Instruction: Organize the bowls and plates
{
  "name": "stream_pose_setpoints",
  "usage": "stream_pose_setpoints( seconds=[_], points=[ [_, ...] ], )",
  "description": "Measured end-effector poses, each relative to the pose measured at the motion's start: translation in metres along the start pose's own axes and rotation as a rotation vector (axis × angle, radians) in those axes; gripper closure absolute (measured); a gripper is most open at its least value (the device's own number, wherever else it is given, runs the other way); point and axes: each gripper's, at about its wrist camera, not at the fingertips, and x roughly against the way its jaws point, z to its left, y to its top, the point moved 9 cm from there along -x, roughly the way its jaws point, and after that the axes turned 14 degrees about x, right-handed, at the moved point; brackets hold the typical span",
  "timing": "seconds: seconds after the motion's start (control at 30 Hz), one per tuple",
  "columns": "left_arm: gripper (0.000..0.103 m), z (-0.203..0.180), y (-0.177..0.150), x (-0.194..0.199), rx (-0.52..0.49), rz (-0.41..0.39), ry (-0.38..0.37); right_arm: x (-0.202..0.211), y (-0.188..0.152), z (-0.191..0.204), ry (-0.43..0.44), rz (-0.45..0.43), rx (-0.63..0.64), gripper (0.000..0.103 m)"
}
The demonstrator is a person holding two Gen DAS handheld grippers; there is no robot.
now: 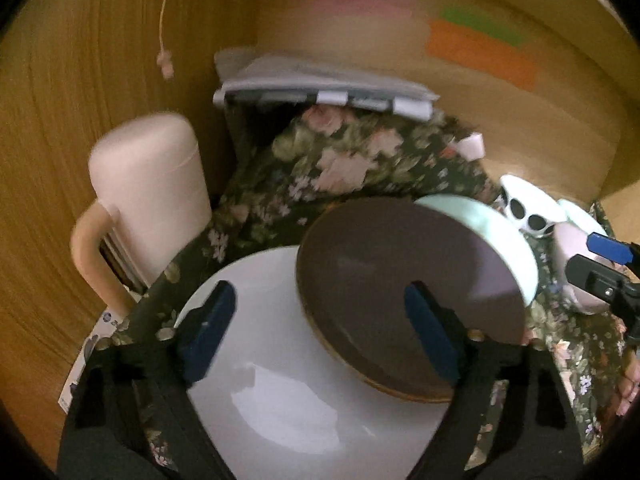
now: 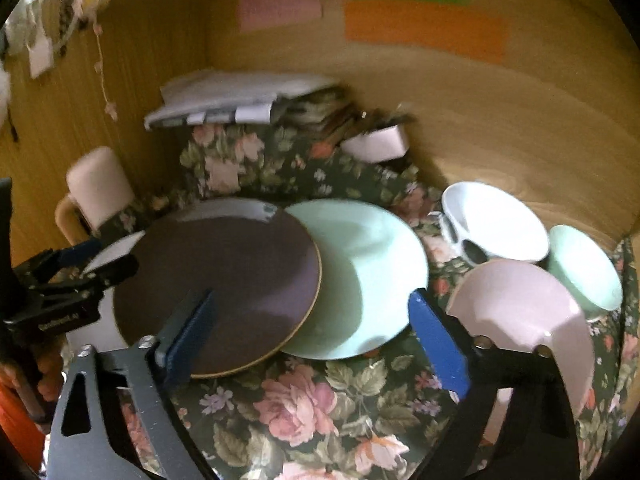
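Observation:
A dark brown plate (image 2: 216,280) lies overlapping a mint green plate (image 2: 368,276) and a white plate (image 1: 280,360) on the floral cloth. In the left wrist view the brown plate (image 1: 400,292) rests on the white plate's right side. My left gripper (image 1: 320,332) is open above the white plate, its right finger over the brown plate. My right gripper (image 2: 312,336) is open over the brown and green plates' near edges. A pink bowl (image 2: 520,320), a white bowl (image 2: 496,220) and a mint bowl (image 2: 580,264) stand at the right.
A pink mug (image 1: 148,184) with a handle stands at the left by the wooden wall. A grey folder stack (image 1: 320,80) lies on a cloth-covered box at the back. A small white cup (image 2: 376,142) sits behind the plates. The left gripper (image 2: 60,280) shows at the right wrist view's left edge.

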Motion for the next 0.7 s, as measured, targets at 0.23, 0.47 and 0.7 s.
stream_pose_setpoints(
  seconds=[0.23, 0.47, 0.7],
  points=[
    [0.029, 0.009, -0.003, -0.017, 0.024, 0.063, -0.013, -0.036, -0.002, 0.003, 0.064, 0.091, -0.022, 0.038],
    [0.039, 0.008, -0.005, -0.027, 0.027, 0.107, -0.033, -0.059, -0.006, 0.005, 0.11, 0.149, -0.049, 0.055],
    [0.048, 0.008, -0.009, -0.036, 0.024, 0.149, -0.052, -0.071, -0.012, 0.007, 0.17, 0.176, -0.1, 0.066]
  ],
)
